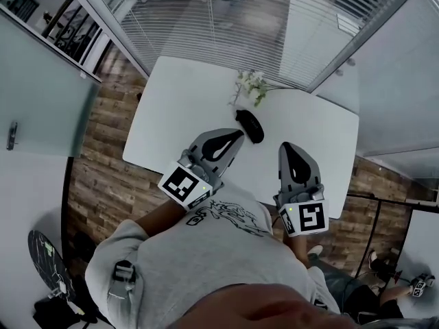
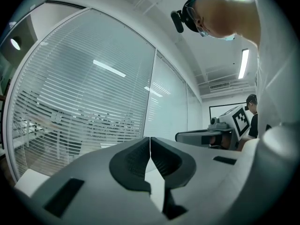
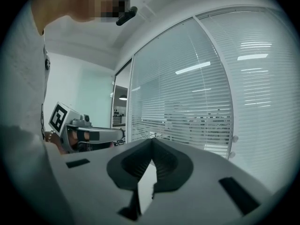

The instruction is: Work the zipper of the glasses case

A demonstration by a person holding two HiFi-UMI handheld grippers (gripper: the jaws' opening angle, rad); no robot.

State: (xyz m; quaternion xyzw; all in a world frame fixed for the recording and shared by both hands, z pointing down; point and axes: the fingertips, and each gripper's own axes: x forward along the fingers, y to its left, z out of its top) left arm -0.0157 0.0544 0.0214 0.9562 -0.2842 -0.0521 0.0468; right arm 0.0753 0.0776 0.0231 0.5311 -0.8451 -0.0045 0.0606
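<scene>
The black glasses case (image 1: 250, 126) lies on the white table (image 1: 178, 108), near its middle, seen only in the head view. My left gripper (image 1: 236, 135) hovers just to the case's near left, its jaws shut with nothing between them. In the left gripper view the left gripper (image 2: 150, 139) points level at a window with blinds, pads touching. My right gripper (image 1: 286, 147) is held to the case's near right, apart from it. The right gripper (image 3: 152, 140) is shut and empty too. Neither gripper view shows the case.
A small bunch of white flowers (image 1: 252, 85) lies on the table just beyond the case. Glass walls with blinds (image 1: 226, 26) stand behind the table. A wood floor (image 1: 103, 177) shows to the left. The person's torso in a grey shirt (image 1: 212, 252) fills the bottom.
</scene>
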